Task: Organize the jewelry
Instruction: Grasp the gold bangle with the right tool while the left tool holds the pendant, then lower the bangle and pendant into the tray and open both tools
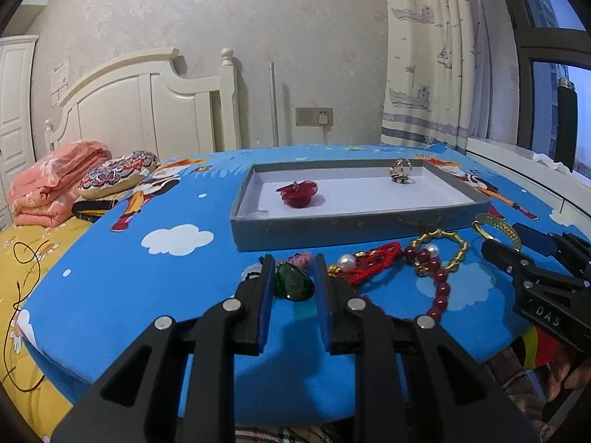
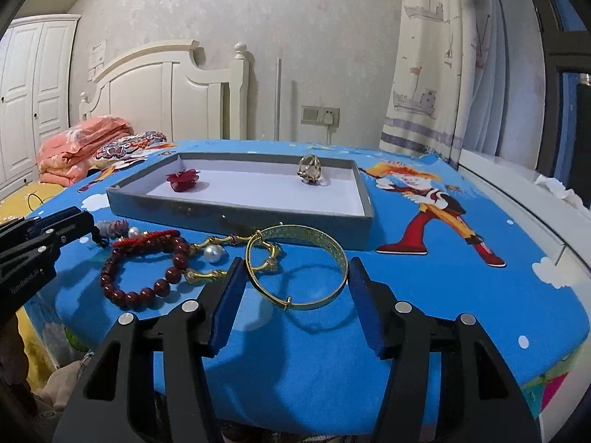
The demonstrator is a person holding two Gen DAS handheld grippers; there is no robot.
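Blue-clothed table (image 2: 443, 295): tray (image 2: 236, 217), jewelry (image 2: 297, 269)

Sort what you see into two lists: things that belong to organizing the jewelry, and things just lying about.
Job: grey tray, gold bangle, red bead bracelet, green pendant, red flower piece, gold ring.

Lying about: pink blanket, patterned cushion, curtain.

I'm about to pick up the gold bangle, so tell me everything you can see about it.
The gold bangle is a shiny, gold-coloured open hoop, its wide band textured on the far side, narrowing to a thin wire with a small sliding clasp at the near edge. It lies flat on the blue cartoon cloth, in front of the grey tray, between the open right gripper fingers, seemingly overlapping the gold bamboo-style bracelet.
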